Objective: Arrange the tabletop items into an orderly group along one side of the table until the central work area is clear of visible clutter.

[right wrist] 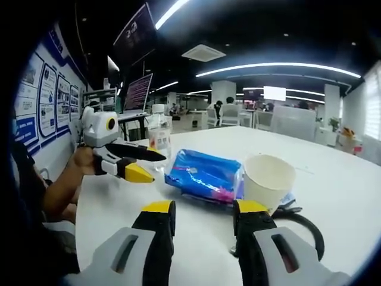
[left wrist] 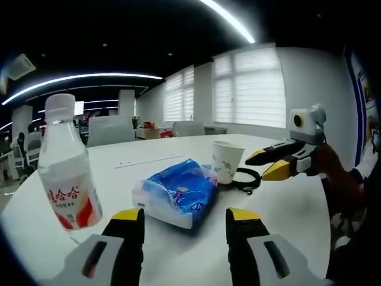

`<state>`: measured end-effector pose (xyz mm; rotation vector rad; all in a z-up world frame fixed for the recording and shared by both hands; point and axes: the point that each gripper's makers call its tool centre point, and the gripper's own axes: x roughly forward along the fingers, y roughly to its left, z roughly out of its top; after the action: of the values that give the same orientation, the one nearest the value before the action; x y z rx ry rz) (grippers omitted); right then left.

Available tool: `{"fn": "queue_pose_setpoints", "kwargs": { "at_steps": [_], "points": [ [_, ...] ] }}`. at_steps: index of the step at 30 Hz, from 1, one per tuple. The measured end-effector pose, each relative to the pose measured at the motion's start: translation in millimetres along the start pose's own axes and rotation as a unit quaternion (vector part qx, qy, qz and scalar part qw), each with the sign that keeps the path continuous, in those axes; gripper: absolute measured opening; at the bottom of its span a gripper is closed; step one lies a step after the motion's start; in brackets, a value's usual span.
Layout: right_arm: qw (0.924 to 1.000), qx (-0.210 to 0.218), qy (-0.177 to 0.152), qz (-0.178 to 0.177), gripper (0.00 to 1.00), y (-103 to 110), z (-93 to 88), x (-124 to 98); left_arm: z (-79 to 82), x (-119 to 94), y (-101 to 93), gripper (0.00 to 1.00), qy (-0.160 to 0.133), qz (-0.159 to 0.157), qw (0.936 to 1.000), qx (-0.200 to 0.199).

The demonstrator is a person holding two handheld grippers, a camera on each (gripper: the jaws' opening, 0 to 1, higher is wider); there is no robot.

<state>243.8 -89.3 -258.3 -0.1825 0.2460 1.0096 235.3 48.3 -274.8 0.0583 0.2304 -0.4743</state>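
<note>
Bright ceiling strip lights, fisheye-warped edges, sharp focus

Open-plan office, dark ceiling with long curved light strips [left wrist: 89, 78], blinded windows [left wrist: 250, 89] along a pale wall, white round table [left wrist: 178, 250], office chairs [left wrist: 110, 130], poster-covered wall [right wrist: 44, 89] — monitors [right wrist: 138, 90] beyond

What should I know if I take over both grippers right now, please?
Left gripper: open, empty, held just short of the blue tissue pack.
Right gripper: open, empty, close to the paper cup.
On the white table: bottle upright on the left gripper's side, tissue pack in the middle, cup beside it, a black cable behind the cup.
Done: nothing looks grouped yet; the things sit mid-table.
Left: move bottle, pack, cup and cable together along one side.
</note>
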Motion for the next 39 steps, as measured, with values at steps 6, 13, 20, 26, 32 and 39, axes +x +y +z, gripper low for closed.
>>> {"fn": "queue_pose_setpoints", "kwargs": {
  "at_steps": [6, 13, 20, 26, 32, 39],
  "points": [
    [1.0000, -0.002, 0.001, -0.001, 0.32, 2, 0.4, 2, 0.6, 0, 0.7, 0.53, -0.001, 0.001, 1.0000, 0.001],
    [1.0000, 0.004, 0.000, 0.001, 0.32, 3, 1.3, 4, 1.3, 2, -1.0, 0.52, 0.000, -0.001, 1.0000, 0.002],
    [1.0000, 0.002, -0.002, 0.000, 0.31, 3, 4.1, 6, 2.9, 2, -0.8, 0.52, -0.003, 0.000, 1.0000, 0.000],
    [0.9996, -0.018, 0.001, -0.020, 0.29, -2, 4.3, 9, 2.4, 4, 1.0, 0.51, -0.001, 0.003, 1.0000, -0.002],
    [0.9995, -0.020, 0.003, -0.023, 0.29, -2, 3.6, 12, 0.9, 6, 2.1, 0.50, 0.000, 0.008, 1.0000, -0.003],
    [0.9996, -0.016, 0.002, -0.023, 0.28, -7, 3.9, 14, 1.7, 7, 2.6, 0.49, 0.000, 0.011, 0.9999, -0.002]
  ]
}}
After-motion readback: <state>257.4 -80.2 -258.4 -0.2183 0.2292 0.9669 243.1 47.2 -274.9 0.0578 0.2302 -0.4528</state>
